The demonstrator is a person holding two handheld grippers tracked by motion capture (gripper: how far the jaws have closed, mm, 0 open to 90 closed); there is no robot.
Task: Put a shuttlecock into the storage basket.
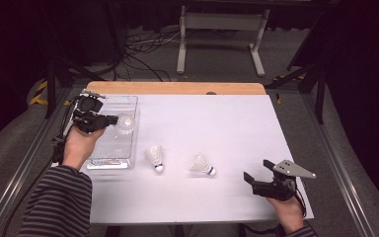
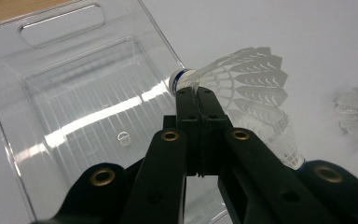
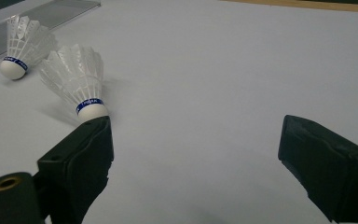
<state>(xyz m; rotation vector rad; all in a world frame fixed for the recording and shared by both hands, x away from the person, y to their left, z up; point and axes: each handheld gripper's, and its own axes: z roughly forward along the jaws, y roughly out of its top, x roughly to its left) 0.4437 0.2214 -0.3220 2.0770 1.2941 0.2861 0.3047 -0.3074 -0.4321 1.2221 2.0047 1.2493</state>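
Observation:
My left gripper [image 1: 112,120] hangs over the far end of a clear plastic tray [image 1: 109,154], shut on a white shuttlecock [image 1: 125,123]. In the left gripper view the jaws [image 2: 196,92] pinch the shuttlecock [image 2: 242,77] just behind its blue-banded cork, and its skirt fans out to the right above the tray [image 2: 65,98]. Two more shuttlecocks [image 1: 154,158] [image 1: 202,164] lie on the white table. My right gripper [image 1: 256,169] rests low near the front right, open and holding nothing. The nearer shuttlecock [image 3: 77,77] lies just past its left jaw, the other [image 3: 21,42] farther off.
The white tabletop [image 1: 217,128] has a wooden strip [image 1: 177,88] along its far edge. The tray sits at the table's left side. Beyond the table are a white stand [image 1: 222,34], floor cables and dark frame rails on both sides.

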